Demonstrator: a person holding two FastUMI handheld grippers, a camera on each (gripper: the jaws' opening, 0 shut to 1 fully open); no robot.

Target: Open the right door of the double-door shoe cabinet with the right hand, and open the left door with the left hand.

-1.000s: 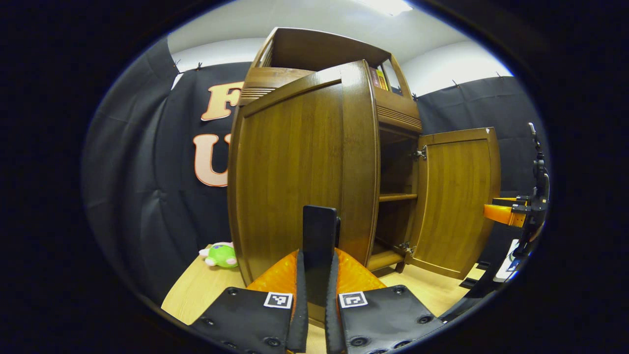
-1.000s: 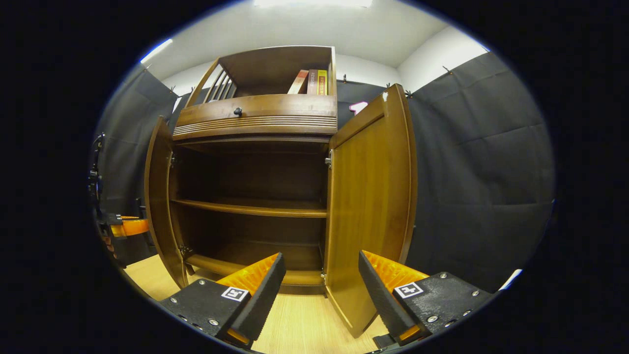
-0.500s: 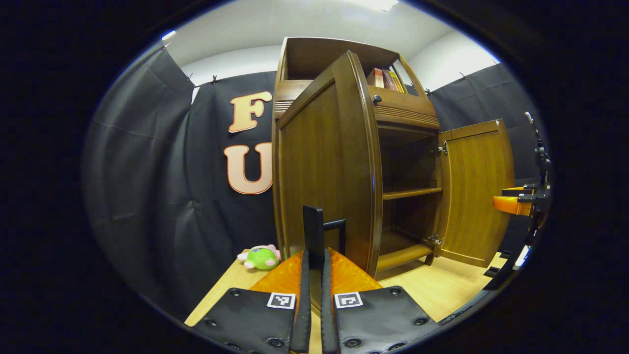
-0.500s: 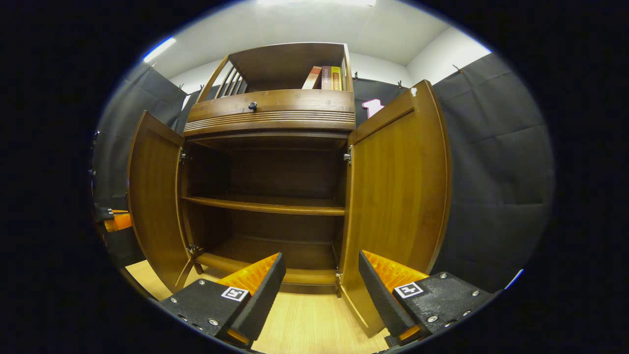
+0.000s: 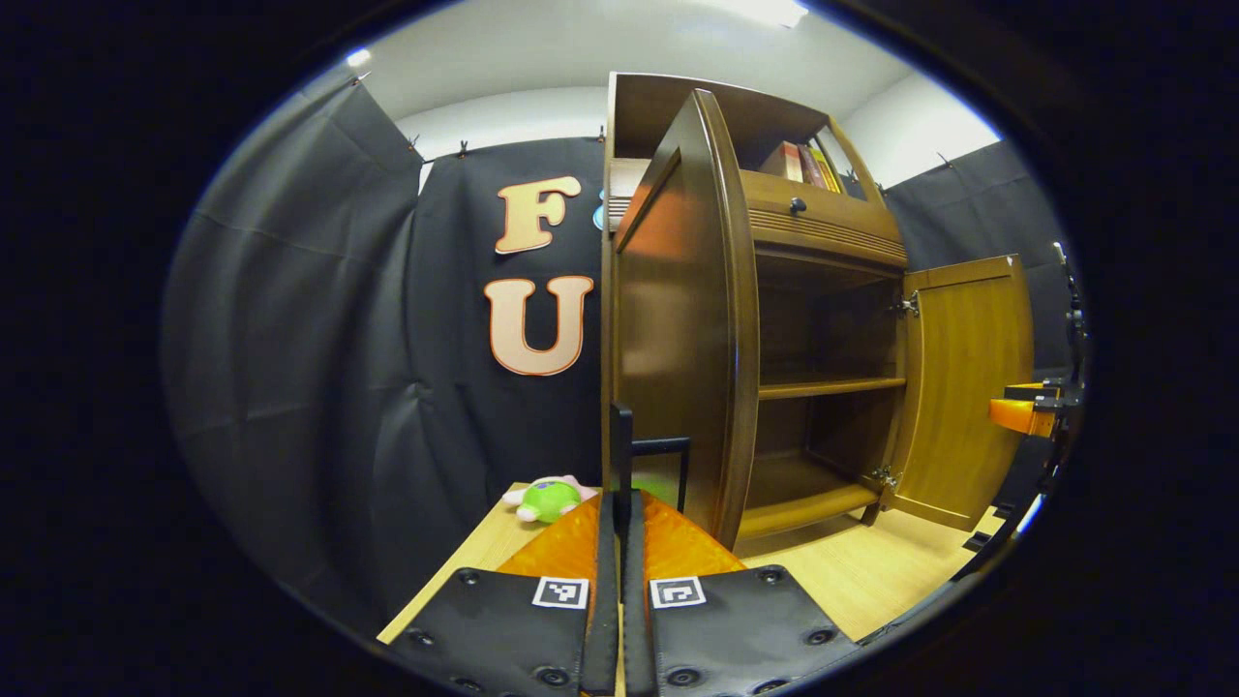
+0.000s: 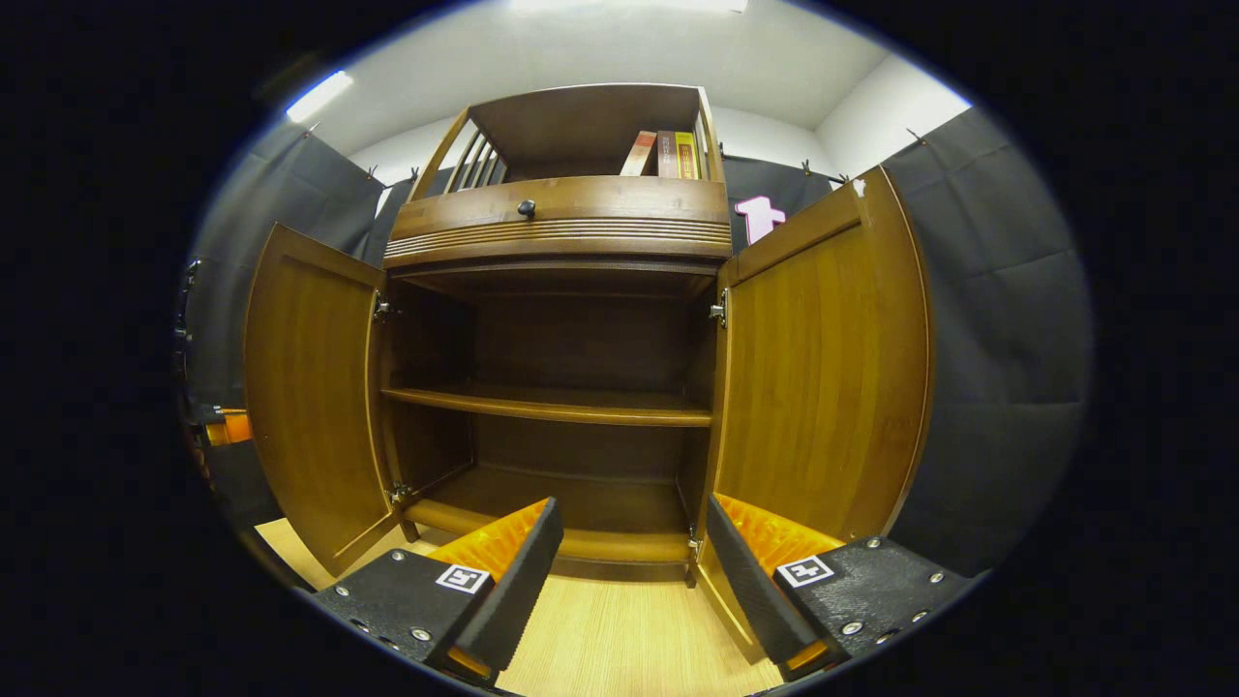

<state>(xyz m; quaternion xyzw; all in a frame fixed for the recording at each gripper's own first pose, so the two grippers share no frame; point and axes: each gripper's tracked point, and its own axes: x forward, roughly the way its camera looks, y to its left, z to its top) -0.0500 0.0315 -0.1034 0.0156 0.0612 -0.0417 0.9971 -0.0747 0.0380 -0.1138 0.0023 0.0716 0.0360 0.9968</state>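
Observation:
The brown shoe cabinet (image 6: 561, 232) stands with both doors swung out. In the left gripper view the left door (image 5: 678, 319) is seen almost edge-on, and my left gripper (image 5: 620, 508) is shut on its black handle (image 5: 620, 445). The right door (image 5: 968, 378) hangs open farther right. In the right gripper view the left door (image 6: 310, 387) and right door (image 6: 823, 368) flank the bare inner shelf (image 6: 552, 405). My right gripper (image 6: 634, 542) is open, holds nothing, and sits a little in front of the right door's lower edge. The left gripper (image 6: 225, 427) shows at the left edge.
A green plush toy (image 5: 547, 499) lies on the light wooden floor (image 5: 871, 571) left of the cabinet. Books (image 6: 668, 155) stand in the top compartment, above a drawer with a dark knob (image 6: 526, 207). Black cloth walls close in on both sides.
The left door has swung farther outward with my left gripper on its handle, turning nearly edge-on. The right gripper has stayed open and its view has shifted slightly.

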